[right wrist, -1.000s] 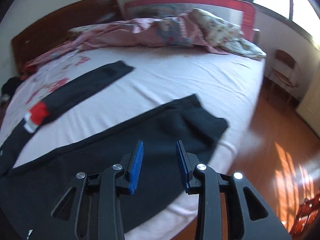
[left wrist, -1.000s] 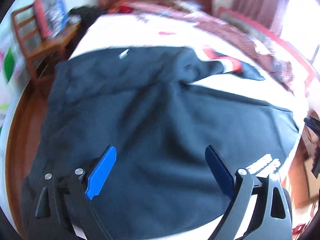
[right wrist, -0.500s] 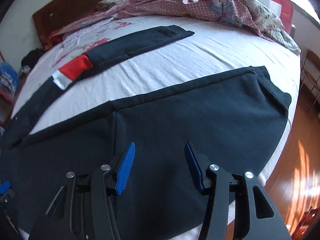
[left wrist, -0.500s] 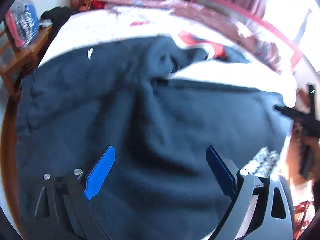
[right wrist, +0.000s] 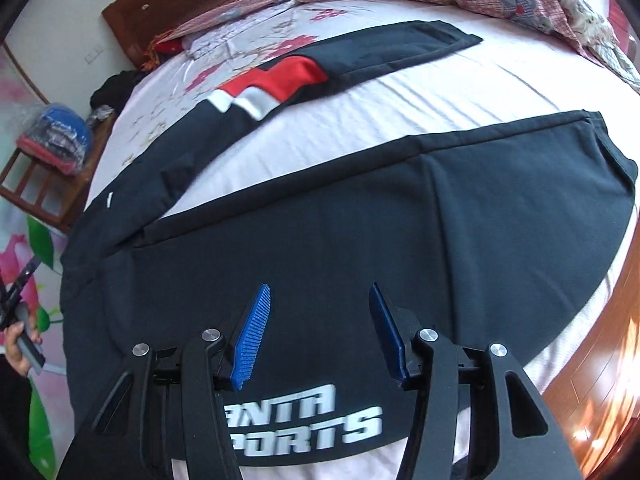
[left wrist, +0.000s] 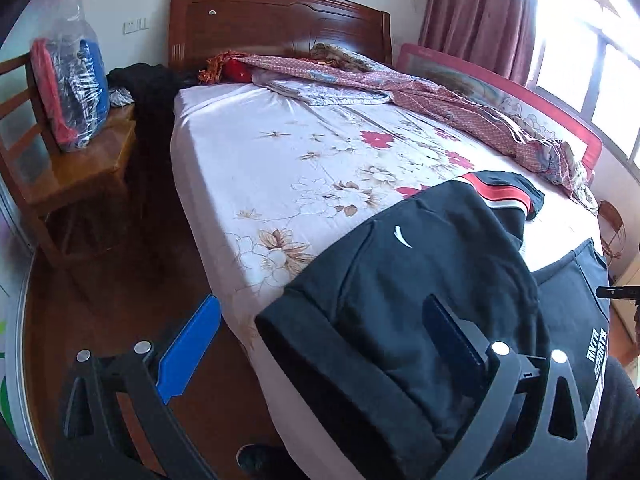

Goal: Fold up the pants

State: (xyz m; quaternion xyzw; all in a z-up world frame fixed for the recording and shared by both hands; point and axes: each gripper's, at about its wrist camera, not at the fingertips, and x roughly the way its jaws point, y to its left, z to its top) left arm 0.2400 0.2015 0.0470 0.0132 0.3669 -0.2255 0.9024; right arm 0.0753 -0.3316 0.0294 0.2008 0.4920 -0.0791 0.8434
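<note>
While the bed (left wrist: 280,168) fills most of both views, with its flowered sheet bare at the far left and a rumpled quilt (left wrist: 420,84) heaped along the headboard end, the dark pants (right wrist: 360,232) lie spread across its near edge. In the right wrist view they are open flat: the near leg runs right along the mattress edge, with white lettering at the near hem side, while the far leg (right wrist: 360,52), marked by a red and white band, angles away toward the quilt. The waist (left wrist: 360,320) lies at the near left corner of the bed, seen thick and dark in the left wrist view. A wooden chair (left wrist: 68,168) with a plastic bag on it stands well apart, on the floor to the left.

The left claw (left wrist: 320,344) is spread wide and grips nothing; its left finger (left wrist: 188,352) hangs over the floor and the other over the waist cloth. The right claw (right wrist: 316,336) is likewise released, poised above the near leg just beyond the lettering; whether its tips touch the fabric I cannot tell.

I judge the task to be at its start: the pants are laid out and no fold is made. The next move probably calls for each claw to pinch an edge of one leg, at waist and at hem, and carry it over the other so the legs lie stacked. The soft cloth could sag or bunch if only one layer is caught.
</note>
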